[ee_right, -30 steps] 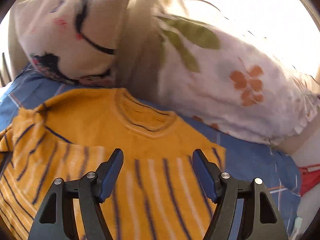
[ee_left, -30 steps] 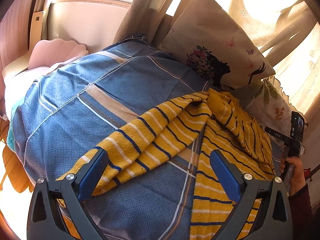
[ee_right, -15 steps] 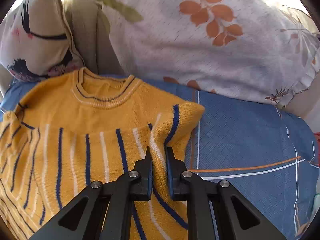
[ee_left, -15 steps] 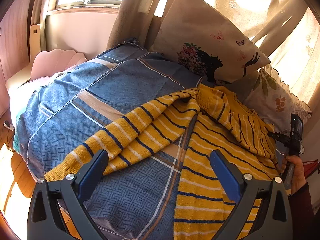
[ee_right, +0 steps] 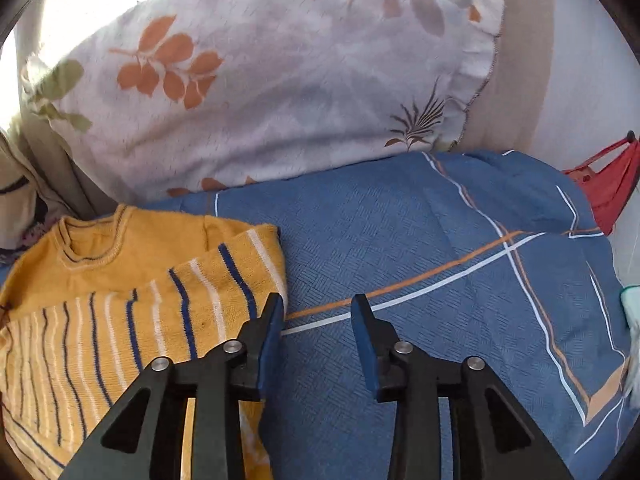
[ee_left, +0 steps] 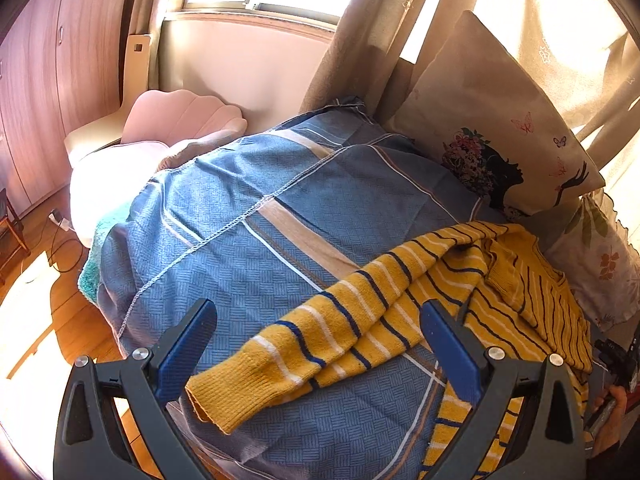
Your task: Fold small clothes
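A small yellow sweater [ee_left: 520, 300] with navy and white stripes lies on the blue checked bedspread [ee_left: 248, 248]. One sleeve [ee_left: 320, 332] stretches out toward the bed's near left edge, its cuff between my left gripper's fingers. My left gripper [ee_left: 320, 344] is open and empty above that sleeve. In the right wrist view the sweater's folded shoulder [ee_right: 224, 276] and collar [ee_right: 92, 240] lie at the left. My right gripper [ee_right: 318, 332] is open and empty, over the bedspread [ee_right: 440, 264] just right of the sweater's edge.
A beige printed cushion [ee_left: 500, 128] and a white leaf-print pillow [ee_right: 260, 80] lean at the head of the bed. A pink shell-shaped chair [ee_left: 180, 120] stands beyond the bed. Wooden floor [ee_left: 36, 312] lies left. A red object [ee_right: 608, 184] sits at the far right.
My right gripper closed on the sweater's shoulder, folded it inward, then opened and moved off to the right. My left gripper has drawn back toward the sleeve cuff.
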`<state>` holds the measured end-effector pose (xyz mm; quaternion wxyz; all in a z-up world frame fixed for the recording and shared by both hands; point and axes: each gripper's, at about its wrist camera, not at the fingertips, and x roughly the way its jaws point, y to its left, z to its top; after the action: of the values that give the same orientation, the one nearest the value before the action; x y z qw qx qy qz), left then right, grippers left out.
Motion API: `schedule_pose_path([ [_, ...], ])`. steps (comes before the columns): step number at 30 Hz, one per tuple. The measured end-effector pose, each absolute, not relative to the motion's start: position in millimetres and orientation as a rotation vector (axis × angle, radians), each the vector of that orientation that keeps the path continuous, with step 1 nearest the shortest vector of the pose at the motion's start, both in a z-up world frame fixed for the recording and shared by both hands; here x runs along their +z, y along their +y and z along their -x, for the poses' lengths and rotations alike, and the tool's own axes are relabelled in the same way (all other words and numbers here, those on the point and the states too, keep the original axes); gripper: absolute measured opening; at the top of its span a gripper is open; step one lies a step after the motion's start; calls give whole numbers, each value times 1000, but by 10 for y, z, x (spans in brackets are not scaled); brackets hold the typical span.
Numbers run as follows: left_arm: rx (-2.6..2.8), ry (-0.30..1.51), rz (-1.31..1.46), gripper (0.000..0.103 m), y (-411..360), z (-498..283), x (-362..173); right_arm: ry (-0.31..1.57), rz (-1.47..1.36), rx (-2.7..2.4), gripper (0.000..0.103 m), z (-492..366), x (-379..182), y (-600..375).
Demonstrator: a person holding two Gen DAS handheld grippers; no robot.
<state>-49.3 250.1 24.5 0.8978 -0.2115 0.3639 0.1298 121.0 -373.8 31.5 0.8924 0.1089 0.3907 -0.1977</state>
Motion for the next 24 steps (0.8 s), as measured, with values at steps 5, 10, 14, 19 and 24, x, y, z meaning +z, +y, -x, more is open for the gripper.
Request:
schedule_pose_path([
  [5, 312, 777, 403, 101, 2702, 506, 129, 730, -254, -312, 63, -829, 568, -3552],
  [10, 242, 808, 204, 101, 2516, 514, 33, 746, -224, -193, 64, -628, 568, -3151],
  [14, 142, 861, 41, 101, 2317, 592, -90, 767, -174, -133, 64, -577, 464, -2829],
  [19, 110, 864, -1, 101, 2362, 742, -127, 803, -144, -91, 64, -518, 293, -2606],
  [24, 70, 916, 12, 55, 2447, 647, -229, 839, -170, -88, 64, -487, 157, -2550],
])
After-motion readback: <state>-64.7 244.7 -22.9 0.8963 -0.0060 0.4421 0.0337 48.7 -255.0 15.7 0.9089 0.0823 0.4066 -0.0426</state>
